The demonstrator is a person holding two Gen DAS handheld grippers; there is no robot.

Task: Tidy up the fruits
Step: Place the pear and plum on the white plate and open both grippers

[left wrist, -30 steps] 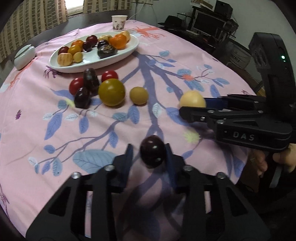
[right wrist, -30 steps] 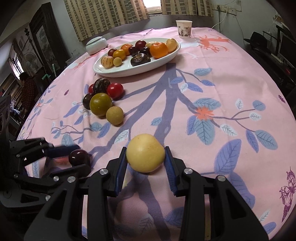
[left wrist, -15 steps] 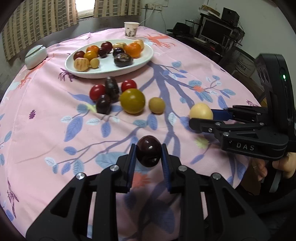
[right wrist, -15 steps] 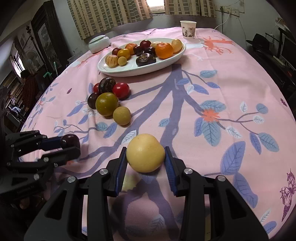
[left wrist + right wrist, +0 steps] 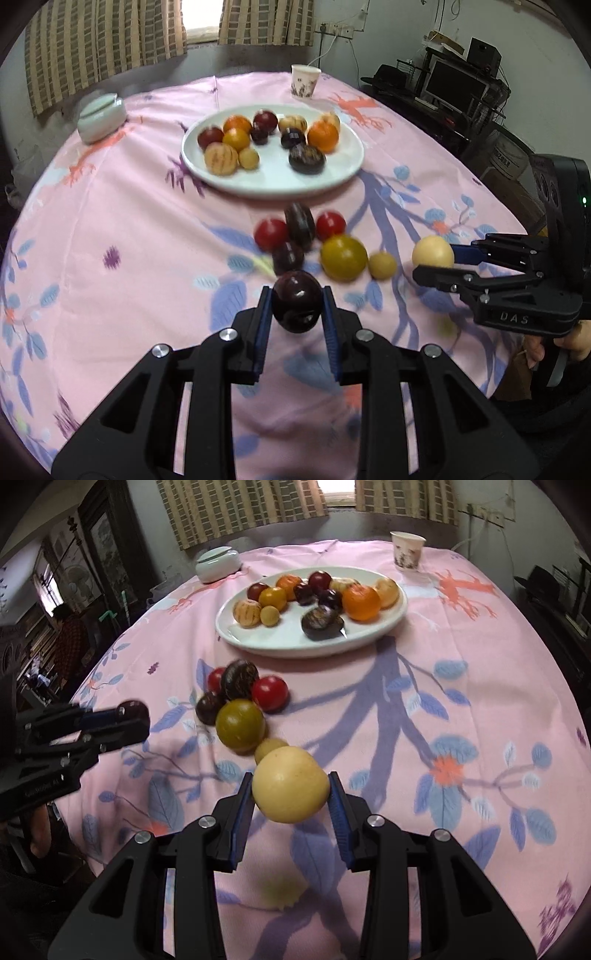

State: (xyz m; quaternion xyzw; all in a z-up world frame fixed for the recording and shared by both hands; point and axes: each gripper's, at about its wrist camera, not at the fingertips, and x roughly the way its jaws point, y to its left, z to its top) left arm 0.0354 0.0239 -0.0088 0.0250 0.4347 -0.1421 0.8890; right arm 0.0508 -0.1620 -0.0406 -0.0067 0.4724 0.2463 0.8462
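Observation:
My left gripper (image 5: 296,308) is shut on a dark purple plum (image 5: 296,301), held above the pink cloth; it also shows in the right wrist view (image 5: 133,716). My right gripper (image 5: 291,790) is shut on a pale yellow fruit (image 5: 290,784), seen at the right in the left wrist view (image 5: 433,252). A white oval plate (image 5: 332,177) with several fruits sits at the far middle. Loose fruits lie in a cluster before it: an olive-green fruit (image 5: 343,257), a small yellow fruit (image 5: 382,264), two red ones and dark plums (image 5: 299,221).
A paper cup (image 5: 304,81) stands beyond the plate. A pale green lidded jar (image 5: 101,117) sits at the far left. The round table's edge curves around on both sides; shelves with a monitor (image 5: 458,86) stand to the right.
Both grippers have risen and moved forward toward the plate with their fruits held. The fruit cluster now lies just ahead of both.

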